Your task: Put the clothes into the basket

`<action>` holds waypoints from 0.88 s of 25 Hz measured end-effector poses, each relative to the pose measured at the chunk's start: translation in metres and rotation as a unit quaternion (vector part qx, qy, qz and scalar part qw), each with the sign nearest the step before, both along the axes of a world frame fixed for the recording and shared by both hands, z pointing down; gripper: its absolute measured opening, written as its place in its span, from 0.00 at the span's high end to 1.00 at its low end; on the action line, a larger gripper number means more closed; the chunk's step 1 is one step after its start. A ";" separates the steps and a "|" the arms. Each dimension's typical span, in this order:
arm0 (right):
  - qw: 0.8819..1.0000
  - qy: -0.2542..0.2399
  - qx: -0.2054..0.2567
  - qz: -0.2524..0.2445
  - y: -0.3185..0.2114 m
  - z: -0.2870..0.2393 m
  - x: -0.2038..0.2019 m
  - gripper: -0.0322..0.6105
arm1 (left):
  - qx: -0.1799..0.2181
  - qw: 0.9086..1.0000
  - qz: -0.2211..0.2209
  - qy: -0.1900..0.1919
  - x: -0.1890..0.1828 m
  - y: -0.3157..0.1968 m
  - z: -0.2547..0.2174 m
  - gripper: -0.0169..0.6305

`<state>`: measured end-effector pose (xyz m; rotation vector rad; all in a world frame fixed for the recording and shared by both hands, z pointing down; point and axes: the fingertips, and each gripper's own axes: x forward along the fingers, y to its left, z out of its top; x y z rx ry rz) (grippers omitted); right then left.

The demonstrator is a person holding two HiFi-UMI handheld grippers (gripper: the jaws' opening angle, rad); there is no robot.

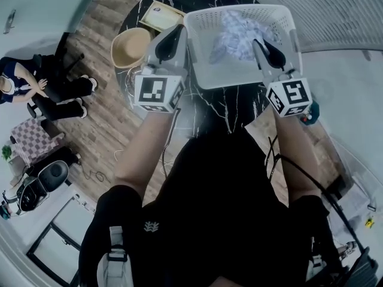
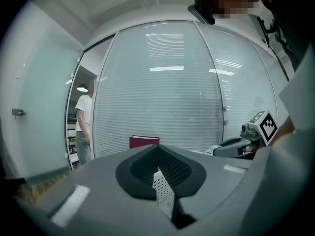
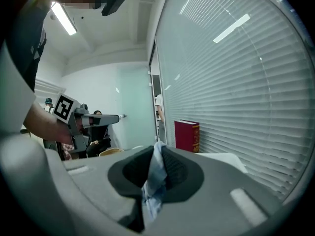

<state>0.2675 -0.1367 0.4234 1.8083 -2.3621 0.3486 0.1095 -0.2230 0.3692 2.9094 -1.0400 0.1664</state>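
Observation:
A white perforated basket [image 1: 239, 9] stands on the round black marble table [image 1: 215, 109]. A light blue and white patterned garment [image 1: 239, 34] lies bunched inside it. My left gripper [image 1: 173, 37] is at the basket's left rim. In the left gripper view its jaws [image 2: 160, 168] are shut on a piece of white perforated basket wall [image 2: 162, 191]. My right gripper [image 1: 266, 49] reaches over the basket's right side. In the right gripper view this gripper [image 3: 156, 168] pinches a fold of the pale blue cloth [image 3: 155, 181].
A beige straw hat [image 1: 130, 46] and a framed board [image 1: 160, 15] lie on the table left of the basket. A red book [image 3: 187, 135] stands by the blinds. A person sits at the far left [image 1: 36, 88]; another stands by the doorway [image 2: 83, 127].

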 end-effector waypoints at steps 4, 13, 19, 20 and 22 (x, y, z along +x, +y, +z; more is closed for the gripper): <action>1.000 -0.002 -0.007 -0.003 -0.007 0.009 0.001 0.88 | 0.000 1.000 -0.001 0.004 0.003 -0.010 0.004 0.96; 1.000 0.001 -0.027 -0.009 -0.012 0.027 -0.007 0.88 | -0.011 1.000 -0.011 0.010 0.000 -0.019 0.020 0.96; 1.000 0.002 -0.031 -0.007 -0.009 0.031 -0.007 0.88 | -0.014 1.000 -0.019 0.011 -0.007 -0.021 0.025 0.96; 1.000 0.002 -0.031 -0.006 -0.008 0.032 -0.007 0.88 | -0.014 1.000 -0.019 0.011 -0.006 -0.021 0.025 0.96; 0.999 0.003 -0.031 -0.005 -0.008 0.033 -0.007 0.88 | -0.014 1.000 -0.017 0.010 -0.006 -0.019 0.025 0.96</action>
